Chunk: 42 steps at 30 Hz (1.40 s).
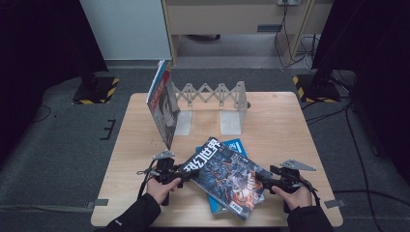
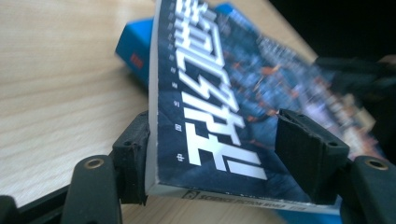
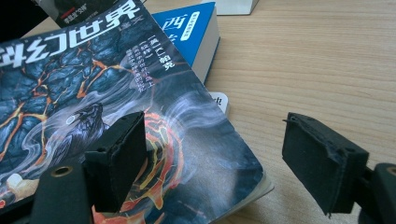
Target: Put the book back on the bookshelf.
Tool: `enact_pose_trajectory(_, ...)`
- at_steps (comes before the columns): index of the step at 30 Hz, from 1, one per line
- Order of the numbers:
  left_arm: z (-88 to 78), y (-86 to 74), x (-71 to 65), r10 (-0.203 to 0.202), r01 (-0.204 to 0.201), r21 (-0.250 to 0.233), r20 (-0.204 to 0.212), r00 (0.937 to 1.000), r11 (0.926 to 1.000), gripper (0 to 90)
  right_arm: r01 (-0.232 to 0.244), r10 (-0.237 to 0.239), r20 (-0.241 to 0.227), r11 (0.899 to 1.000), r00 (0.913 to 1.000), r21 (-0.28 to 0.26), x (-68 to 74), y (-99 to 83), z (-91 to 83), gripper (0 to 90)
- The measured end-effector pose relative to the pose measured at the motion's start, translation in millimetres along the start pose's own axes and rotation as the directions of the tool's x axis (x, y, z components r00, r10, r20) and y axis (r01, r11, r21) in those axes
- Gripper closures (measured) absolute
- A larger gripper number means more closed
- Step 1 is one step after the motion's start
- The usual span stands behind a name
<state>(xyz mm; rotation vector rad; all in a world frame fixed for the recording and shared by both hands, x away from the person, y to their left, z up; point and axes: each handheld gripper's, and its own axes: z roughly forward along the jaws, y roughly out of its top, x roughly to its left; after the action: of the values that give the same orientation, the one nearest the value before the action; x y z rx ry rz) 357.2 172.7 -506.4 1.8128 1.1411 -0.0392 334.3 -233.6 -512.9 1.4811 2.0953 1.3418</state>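
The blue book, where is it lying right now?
In the high view the blue book lies flat at the wooden table's near middle, under the dark lava-cover magazine.

The blue book (image 1: 235, 145) is largely covered by the dark magazine (image 1: 226, 176) lying on it. In the left gripper view the magazine's far half is blurred, and its lower right corner is hidden behind one black pad. In the right gripper view its title is cut off by the left edge. The standing magazine's (image 1: 163, 104) cover lettering is too small to be read.
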Motion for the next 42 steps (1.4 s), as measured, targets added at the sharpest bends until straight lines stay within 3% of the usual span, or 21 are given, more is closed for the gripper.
enact_pose_trajectory(4,0.5,-2.6,2.8,-0.012,0.012,0.017,0.002,0.9999,0.9998,31.6,0.003,-0.003,-0.001,1.0,1.0,-0.001,0.1,0.1,0.0,22.0)
enact_pose_trajectory(7,-3.9,-8.1,4.8,-0.011,0.011,0.032,-0.005,0.9999,0.9994,26.3,0.001,-0.001,-0.001,1.0,1.0,-0.001,0.8,-0.1,0.0,21.9)
enact_pose_trajectory(13,-7.2,-15.4,9.2,-0.078,0.078,0.038,-0.001,0.997,0.9963,17.9,0.003,-0.003,0.0,1.0,1.0,0.002,1.0,0.3,0.0,21.8)
enact_pose_trajectory(16,-1.2,-16.9,6.7,-0.084,0.082,0.048,0.029,0.9961,0.9954,16.6,0.006,-0.006,0.001,1.0,1.0,0.004,1.2,0.6,-0.1,21.8)
enact_pose_trajectory(21,11.4,-15.7,1.4,-0.061,0.058,0.037,0.06,0.9964,0.9976,15.8,0.004,-0.004,0.001,1.0,1.0,0.005,1.5,0.8,0.1,21.8)
enact_pose_trajectory(27,9.1,-11.6,1.0,-0.083,0.083,0.003,0.065,0.9945,0.9966,25.6,0.009,-0.009,0.002,1.0,1.0,0.006,1.1,1.0,0.2,21.8)
enact_pose_trajectory(30,0.6,-5.6,-2.7,-0.043,0.049,-0.056,0.091,0.9949,0.9972,36.5,0.008,-0.008,0.004,1.0,1.0,0.002,1.5,0.8,0.7,21.9)
enact_pose_trajectory(32,-2.6,0.8,-7.6,-0.025,0.037,-0.089,0.123,0.9921,0.9953,37.2,0.008,-0.008,0.005,1.0,1.0,0.001,1.5,0.7,0.5,21.9)
enact_pose_trajectory(34,-1.2,7.2,-10.8,-0.016,0.027,-0.087,0.125,0.992,0.9959,37.4,0.002,-0.002,0.001,1.0,1.0,0.003,0.9,0.5,0.5,21.9)
enact_pose_trajectory(38,9.8,11.6,-12.2,-0.057,0.065,-0.062,0.12,0.9911,0.996,37.6,0.006,-0.006,0.0,1.0,1.0,-0.002,0.0,0.2,0.8,22.0)
enact_pose_trajectory(42,18.6,15.1,-17.8,-0.04,0.043,-0.021,0.129,0.9909,0.9989,46.2,0.002,-0.002,-0.001,1.0,1.0,-0.001,-0.1,0.3,0.8,22.0)
